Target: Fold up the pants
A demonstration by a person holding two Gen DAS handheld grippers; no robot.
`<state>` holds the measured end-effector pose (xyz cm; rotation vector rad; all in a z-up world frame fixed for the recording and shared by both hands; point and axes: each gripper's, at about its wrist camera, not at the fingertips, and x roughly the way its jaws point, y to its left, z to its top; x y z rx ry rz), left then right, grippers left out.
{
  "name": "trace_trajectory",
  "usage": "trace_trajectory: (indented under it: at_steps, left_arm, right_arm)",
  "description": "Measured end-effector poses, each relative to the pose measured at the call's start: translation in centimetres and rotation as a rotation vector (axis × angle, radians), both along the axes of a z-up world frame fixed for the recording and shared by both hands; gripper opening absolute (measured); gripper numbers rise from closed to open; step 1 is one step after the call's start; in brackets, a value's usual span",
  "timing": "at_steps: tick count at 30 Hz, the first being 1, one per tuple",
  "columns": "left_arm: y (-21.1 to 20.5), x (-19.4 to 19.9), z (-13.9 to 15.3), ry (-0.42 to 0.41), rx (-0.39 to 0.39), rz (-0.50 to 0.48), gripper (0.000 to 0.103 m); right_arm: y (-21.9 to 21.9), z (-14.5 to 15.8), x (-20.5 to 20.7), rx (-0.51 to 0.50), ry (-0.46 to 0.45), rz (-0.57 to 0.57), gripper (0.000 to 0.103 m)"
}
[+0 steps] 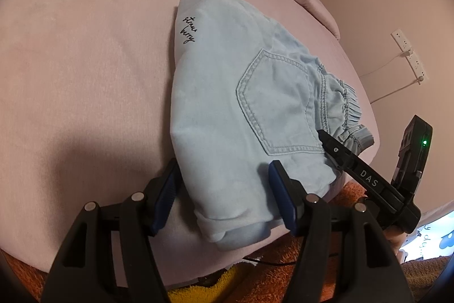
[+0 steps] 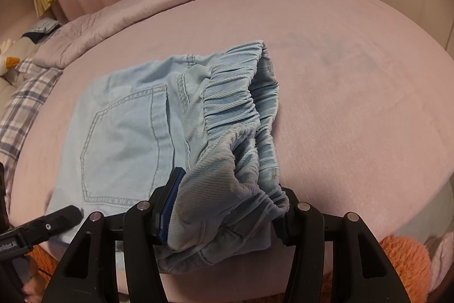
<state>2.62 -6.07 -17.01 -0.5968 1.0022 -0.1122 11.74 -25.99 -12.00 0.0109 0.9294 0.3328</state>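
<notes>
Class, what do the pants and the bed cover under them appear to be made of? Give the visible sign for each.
Pants: likely light blue denim, matte; twill ribbing and double-stitched patch pocket. Bed cover: seemingly soft, brushed pink fabric, matte with a faint nap; exact fibre unclear.

right finger pad [image 2: 279, 229] mostly hidden behind bunched waistband [image 2: 241, 115], pants' [image 1: 227, 104] underlayers folded out of sight

Pale blue denim pants [image 1: 227, 104] with black script lettering [image 1: 187, 29], pink bedsheet [image 1: 85, 61], blue-and-white plaid pillow [image 2: 25, 101], orange rug [image 1: 283, 280]
</notes>
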Motion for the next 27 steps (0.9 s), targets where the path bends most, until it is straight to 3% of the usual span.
trace_trajectory:
  at_steps: [27]
  left_arm:
    - [0.36, -0.49, 0.13, 0.008, -0.013, -0.003, 0.063]
  right_arm:
    - [-0.48, -0.15, 0.15, 0.011, -0.005, 0.013, 0.055]
